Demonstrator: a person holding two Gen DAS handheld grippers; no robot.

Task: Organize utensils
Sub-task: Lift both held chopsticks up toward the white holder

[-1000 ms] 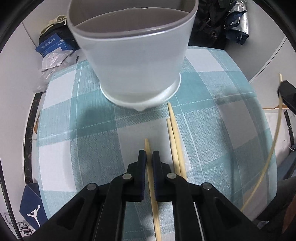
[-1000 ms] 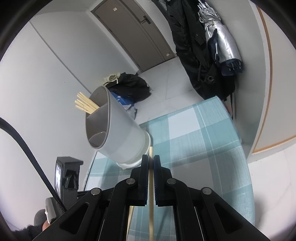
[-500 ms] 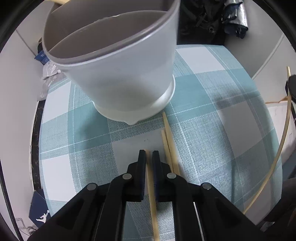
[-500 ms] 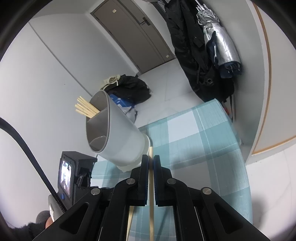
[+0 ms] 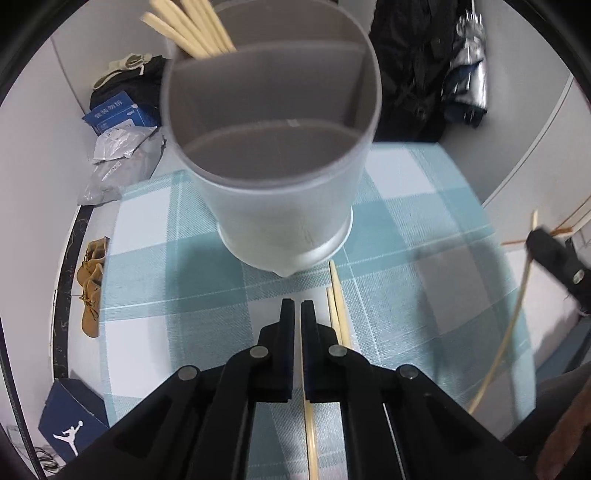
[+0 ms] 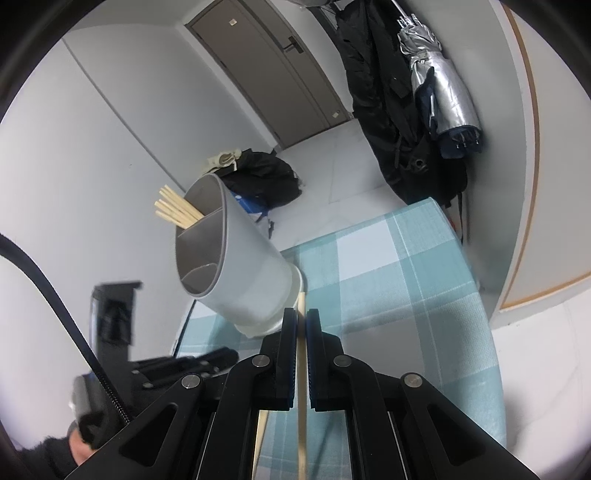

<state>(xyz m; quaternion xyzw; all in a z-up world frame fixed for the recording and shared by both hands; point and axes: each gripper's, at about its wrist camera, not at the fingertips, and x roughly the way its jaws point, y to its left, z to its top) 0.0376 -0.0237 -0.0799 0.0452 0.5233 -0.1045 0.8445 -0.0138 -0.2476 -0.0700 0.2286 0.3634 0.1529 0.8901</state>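
Note:
A grey utensil holder (image 5: 280, 192) with inner dividers stands on the teal checked cloth (image 5: 424, 236); it also shows in the right wrist view (image 6: 236, 266). Several chopsticks (image 5: 192, 26) stick out of its far compartment. My left gripper (image 5: 297, 310) is shut on a chopstick (image 5: 308, 413), raised just in front of the holder's base. Two loose chopsticks (image 5: 338, 306) lie on the cloth to its right. My right gripper (image 6: 301, 317) is shut on another chopstick (image 6: 302, 387), held above the table to the holder's right; it shows at the left wrist view's right edge (image 5: 554, 254).
The cloth covers a small table; its far edge (image 6: 369, 225) and right edge (image 6: 484, 314) drop to the floor. Bags and a blue box (image 5: 114, 110) lie on the floor behind. Brown shoes (image 5: 90, 284) and a shoebox (image 5: 70, 424) sit to the left.
My left gripper has lifted with its chopstick, so I now look down into the holder's compartments. My right gripper has stayed shut on its chopstick and shifted only slightly.

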